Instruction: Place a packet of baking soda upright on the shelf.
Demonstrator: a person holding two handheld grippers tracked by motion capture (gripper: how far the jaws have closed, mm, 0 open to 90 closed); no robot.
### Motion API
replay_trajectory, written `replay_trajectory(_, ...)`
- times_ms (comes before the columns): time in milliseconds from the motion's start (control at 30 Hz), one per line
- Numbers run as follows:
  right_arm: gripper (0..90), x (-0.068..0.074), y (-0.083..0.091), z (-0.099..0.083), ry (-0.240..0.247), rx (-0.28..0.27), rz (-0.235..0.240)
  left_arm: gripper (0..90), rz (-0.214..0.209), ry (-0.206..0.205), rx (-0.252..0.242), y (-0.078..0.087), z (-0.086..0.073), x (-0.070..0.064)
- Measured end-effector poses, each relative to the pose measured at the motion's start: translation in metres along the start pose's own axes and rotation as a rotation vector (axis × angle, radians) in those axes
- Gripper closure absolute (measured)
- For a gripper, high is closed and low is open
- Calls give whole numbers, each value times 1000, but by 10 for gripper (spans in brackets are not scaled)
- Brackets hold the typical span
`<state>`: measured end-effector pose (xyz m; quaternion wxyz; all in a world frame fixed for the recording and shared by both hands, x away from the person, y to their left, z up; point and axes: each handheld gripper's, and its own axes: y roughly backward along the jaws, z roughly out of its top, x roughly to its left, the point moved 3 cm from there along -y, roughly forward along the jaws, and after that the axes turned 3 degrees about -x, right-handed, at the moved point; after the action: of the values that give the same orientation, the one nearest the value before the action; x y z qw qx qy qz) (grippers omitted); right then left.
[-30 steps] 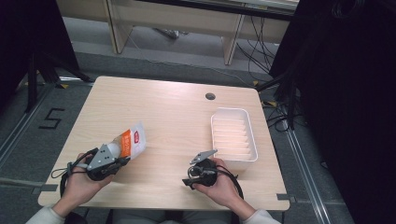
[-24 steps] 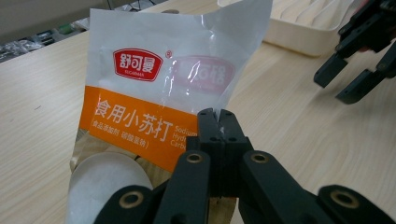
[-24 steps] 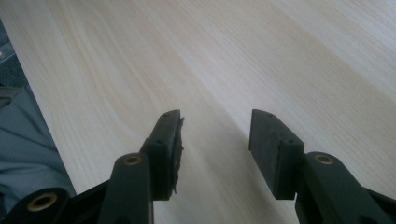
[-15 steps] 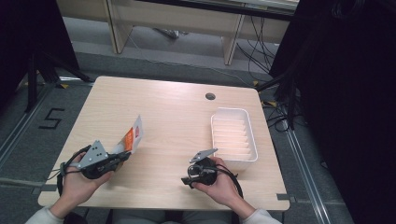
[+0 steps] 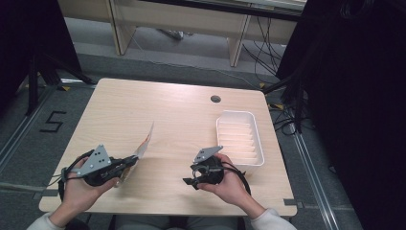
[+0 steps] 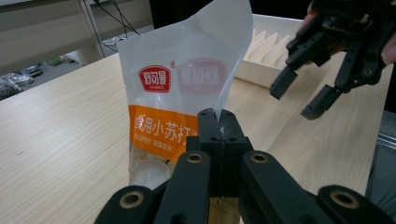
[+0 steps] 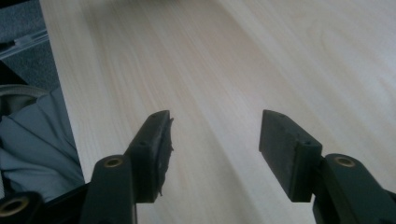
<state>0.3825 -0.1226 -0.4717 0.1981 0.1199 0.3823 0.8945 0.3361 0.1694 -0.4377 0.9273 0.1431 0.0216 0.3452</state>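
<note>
The pouch (image 5: 143, 146) stands on edge at the lower left of the high view, its long axis rising from the left gripper (image 5: 125, 164) toward the upper right, top edge pointing at the far side of the table (image 5: 158, 110); from above it shows as a thin sliver, edge-on. In the left gripper view the pouch (image 6: 180, 98) stands nearly upright in the middle of the frame, its printed face turned to the camera. It is a white, slightly see-through plastic pouch with a red oval logo near the top, a broad orange band with white characters below it, and pale contents gathered at the bottom. The left gripper (image 6: 219, 133) is clamped tight on the pouch's lower right edge, jaws pressed together with the film between them. The right gripper (image 5: 189, 181) sits in the lower middle of the high view, just left of the white ribbed tray (image 5: 239, 139), and in its own view the right gripper (image 7: 215, 135) has its jaws spread wide over bare wood, holding nothing. A second ago the pouch lay flatter with its orange and white face turned up to the high camera; since then it has been tipped up onto its edge, while the right gripper has stayed where it was.
</note>
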Motion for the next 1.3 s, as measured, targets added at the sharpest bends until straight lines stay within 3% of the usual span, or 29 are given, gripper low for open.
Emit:
replay_trajectory(33, 411, -1, 3, 4, 29, -11, -10, 900, -7, 1, -3, 0, 1, -1)
replay_trajectory(100, 413, -1, 6, 9, 43, -21, -5, 900, -4, -5, -2, 0, 1, -2)
replay_trajectory(133, 416, -2, 14, 21, 104, -46, -15, 900, -11, -11, 5, 1, 2, -4)
replay_trajectory(233, 395, -3, 26, 38, 186, -45, -40, 900, -25, -3, 1, 0, 4, -9)
replay_trajectory(267, 395, -3, 26, 38, 186, -45, -40, 900, -26, -9, 7, 0, 5, -10)
replay_trajectory(300, 376, -4, 32, 49, 228, -43, -49, 900, -39, -17, 6, 0, 7, -12)
replay_trajectory(333, 376, -4, 32, 49, 228, -43, -49, 900, -39, -17, 6, 0, 7, -12)
replay_trajectory(367, 355, -4, 36, 60, 283, -47, -44, 900, -53, -13, 2, 0, 8, -15)
replay_trajectory(433, 328, -3, 39, 69, 295, -37, -46, 900, -71, -23, 8, -1, 9, -18)
replay_trajectory(533, 298, -2, 40, 83, 371, -27, -51, 900, -96, -18, 12, -2, 11, -23)
replay_trajectory(700, 281, -1, 40, 99, 434, -42, -32, 900, -130, -31, 19, -3, 13, -30)
replay_trajectory(800, 275, 0, 37, 111, 500, -40, 2, 900, -152, -45, 22, -4, 15, -36)
replay_trajectory(867, 277, 2, 32, 114, 506, -21, 40, 900, -158, -42, 23, -4, 16, -40)
replay_trajectory(900, 285, 2, 28, 115, 516, -8, 36, 900, -165, -55, 23, -4, 17, -40)
replay_trajectory(933, 291, 4, 25, 115, 497, 20, 64, 900, -165, -55, 23, -4, 17, -40)
replay_trajectory(1100, 425, 9, 8, 108, 535, 109, 129, 900, -173, -61, 19, -3, 18, -45)
replay_trajectory(1167, 502, 9, 4, 104, 565, 149, 144, 900, -179, -81, 17, -2, 19, -43)
replay_trajectory(1233, 592, 7, 1, 100, 599, 171, 178, 900, -184, -72, 8, -2, 19, -43)
replay_trajectory(1267, 644, 10, 3, 95, 548, 212, 169, 900, -184, -72, 8, -2, 19, -43)
replay_trajectory(1300, 694, 10, 3, 93, 555, 232, 169, 900, -183, -56, 11, -2, 19, -43)
